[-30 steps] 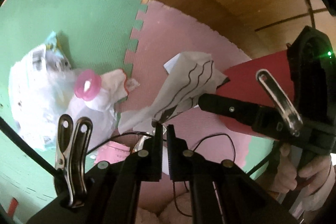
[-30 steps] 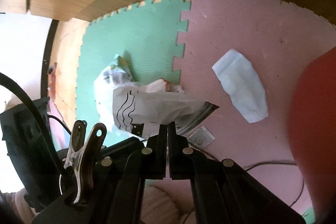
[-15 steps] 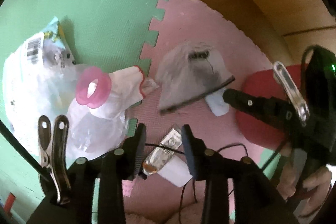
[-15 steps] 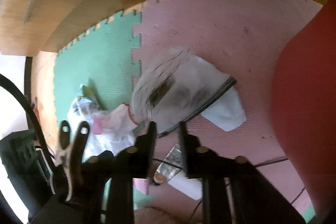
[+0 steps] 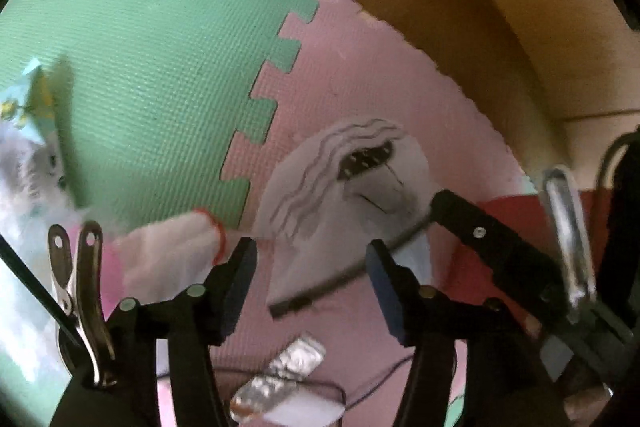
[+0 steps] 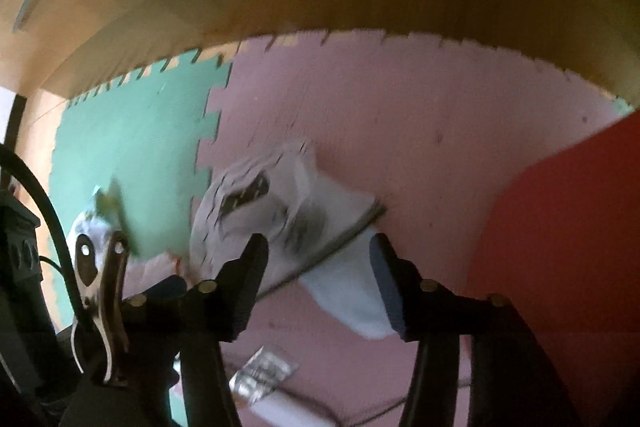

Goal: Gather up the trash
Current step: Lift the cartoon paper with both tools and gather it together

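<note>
Both tongs (just opening) empty; paper bag (image 5: 344, 203) on pink mat (image 5: 360, 75).

No legible text, brand or number in either view. White paper bag (image 5: 344, 195) on the pink mat carries only wavy black lines and a dark patch, motion-blurred, nothing readable. Printed packet (image 5: 36, 107) at 9 o'clock in the left view shows coloured graphics, too smeared to read. Foil wrapper (image 5: 280, 375) at 6 o'clock: no markings resolvable.
</note>
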Demonstrator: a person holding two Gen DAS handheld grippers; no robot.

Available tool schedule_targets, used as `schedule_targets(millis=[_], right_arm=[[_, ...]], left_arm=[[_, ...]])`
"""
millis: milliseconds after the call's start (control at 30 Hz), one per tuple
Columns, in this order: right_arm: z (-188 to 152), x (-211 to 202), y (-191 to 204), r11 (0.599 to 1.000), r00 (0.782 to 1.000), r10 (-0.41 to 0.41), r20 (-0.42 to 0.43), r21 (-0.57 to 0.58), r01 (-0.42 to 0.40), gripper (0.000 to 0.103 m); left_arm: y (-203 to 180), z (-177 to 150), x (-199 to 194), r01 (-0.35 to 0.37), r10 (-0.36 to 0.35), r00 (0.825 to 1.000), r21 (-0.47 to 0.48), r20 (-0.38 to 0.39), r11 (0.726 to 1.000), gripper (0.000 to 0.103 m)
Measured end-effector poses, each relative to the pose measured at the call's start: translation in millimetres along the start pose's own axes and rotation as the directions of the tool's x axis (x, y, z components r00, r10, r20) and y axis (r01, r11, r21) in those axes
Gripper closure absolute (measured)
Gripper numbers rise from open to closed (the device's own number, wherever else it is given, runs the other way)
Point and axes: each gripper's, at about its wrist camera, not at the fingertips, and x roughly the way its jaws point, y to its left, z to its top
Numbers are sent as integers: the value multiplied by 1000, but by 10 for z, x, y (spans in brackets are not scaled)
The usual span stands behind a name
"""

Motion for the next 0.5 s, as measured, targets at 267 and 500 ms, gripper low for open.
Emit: schedule_targets(millis=[267, 500], right_arm=[[171, 347, -124, 998, 999, -33, -22, 55, 34, 44], [214, 453, -297, 988, 997, 63, -38, 144, -57, 79]], left_arm=[[-23, 141, 215, -41, 41, 999, 1, 9, 999, 40], [-107, 222, 270, -67, 69, 997, -27, 40, 997, 36]])
